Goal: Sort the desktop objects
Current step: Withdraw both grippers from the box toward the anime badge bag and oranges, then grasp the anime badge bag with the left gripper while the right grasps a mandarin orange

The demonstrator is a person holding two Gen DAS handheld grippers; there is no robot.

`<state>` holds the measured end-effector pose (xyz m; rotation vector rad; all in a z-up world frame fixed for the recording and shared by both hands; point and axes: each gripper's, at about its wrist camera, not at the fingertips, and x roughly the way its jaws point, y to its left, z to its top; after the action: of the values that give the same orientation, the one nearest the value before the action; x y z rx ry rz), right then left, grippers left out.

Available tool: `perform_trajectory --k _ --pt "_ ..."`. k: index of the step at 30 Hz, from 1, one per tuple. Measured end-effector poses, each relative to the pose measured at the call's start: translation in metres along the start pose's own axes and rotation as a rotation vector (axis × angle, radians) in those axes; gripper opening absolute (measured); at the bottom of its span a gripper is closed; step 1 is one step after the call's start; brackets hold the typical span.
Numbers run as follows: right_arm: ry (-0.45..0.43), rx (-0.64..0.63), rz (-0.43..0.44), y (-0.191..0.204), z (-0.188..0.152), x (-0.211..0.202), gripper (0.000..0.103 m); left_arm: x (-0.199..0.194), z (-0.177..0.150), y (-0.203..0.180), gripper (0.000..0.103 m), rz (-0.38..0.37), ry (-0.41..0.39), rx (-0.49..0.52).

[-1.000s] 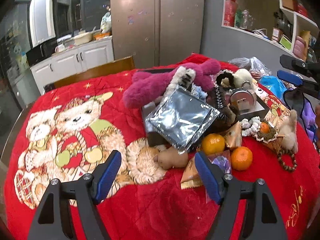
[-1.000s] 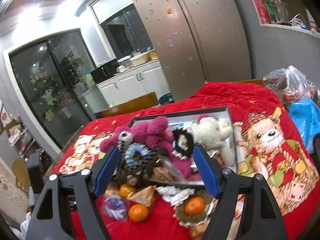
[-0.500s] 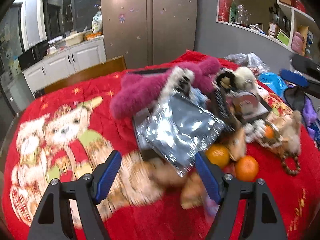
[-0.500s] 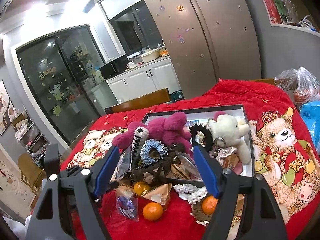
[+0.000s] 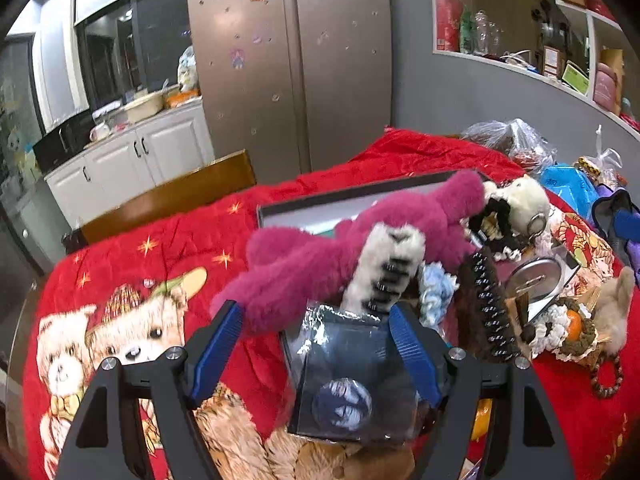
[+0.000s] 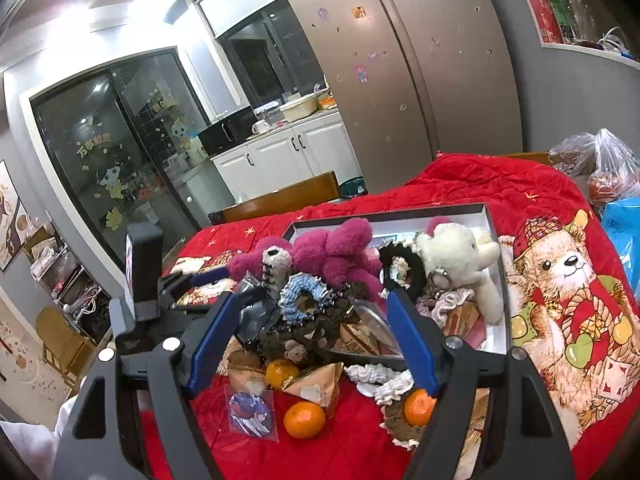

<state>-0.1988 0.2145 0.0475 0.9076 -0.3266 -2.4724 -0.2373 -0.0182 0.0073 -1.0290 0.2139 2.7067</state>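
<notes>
Since the earlier frame, the left gripper [image 5: 314, 354] has travelled across the red blanket [image 5: 168, 248] toward the pile, and the silver foil pouch [image 5: 352, 376] now lies between its blue pads, at the near left corner of the box. The pads stand wide apart and do not press on the pouch; nothing is held. The right gripper [image 6: 310, 342] has kept its place at the near edge of the table, jaws equally wide and empty, framing the heap from the other side.

The dark-rimmed box [image 6: 494, 280] sits in the middle of the blanket and carries the soft items: a pink plush toy [image 5: 360, 236] draped over its left side, a white plush bear [image 6: 456, 252] at the right, a black scrunchie [image 6: 400, 268] and a blue scrunchie [image 6: 304, 296] between them. Loose items lie on the blanket at the near edge of the box: three tangerines [image 6: 304, 420], a badge in a clear sleeve [image 6: 250, 408], gold wrapped packets [image 6: 316, 384] and white crocheted pieces [image 6: 380, 380].

The pouch leans on the box corner, tilted, so its raised edge presents a thin lip to the jaws; this is probably why the left gripper approaches from that side. Judged from the layout, sorting is at an early stage. The foil is slippery and flexible: a shallow pinch may let it slide out.
</notes>
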Motion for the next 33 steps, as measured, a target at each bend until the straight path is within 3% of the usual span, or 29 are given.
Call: perform_trajectory --k 7,10,14,20,28,33 --pt "-0.003 -0.03 0.027 0.013 -0.017 -0.009 0.077 -0.049 -0.006 0.003 0.078 -0.044 -0.037 -0.036" --pt "-0.002 -0.051 0.017 0.018 -0.034 -0.011 0.077 -0.07 -0.027 0.001 0.078 -0.01 -0.041 -0.048" --pt "0.028 -0.084 0.017 0.024 -0.056 -0.003 0.077 -0.085 -0.066 -0.005 0.078 -0.034 -0.034 -0.08" --pt "0.114 -0.093 0.057 0.023 -0.083 0.023 0.077 -0.068 -0.103 -0.031 0.078 -0.101 0.022 -0.082" --pt "0.194 -0.111 0.059 0.018 -0.106 0.044 0.077 -0.047 -0.114 -0.043 0.078 -0.184 0.101 -0.067" --pt "0.197 -0.08 0.049 0.014 -0.113 0.054 0.077 -0.041 -0.115 -0.047 0.078 -0.244 0.135 -0.077"
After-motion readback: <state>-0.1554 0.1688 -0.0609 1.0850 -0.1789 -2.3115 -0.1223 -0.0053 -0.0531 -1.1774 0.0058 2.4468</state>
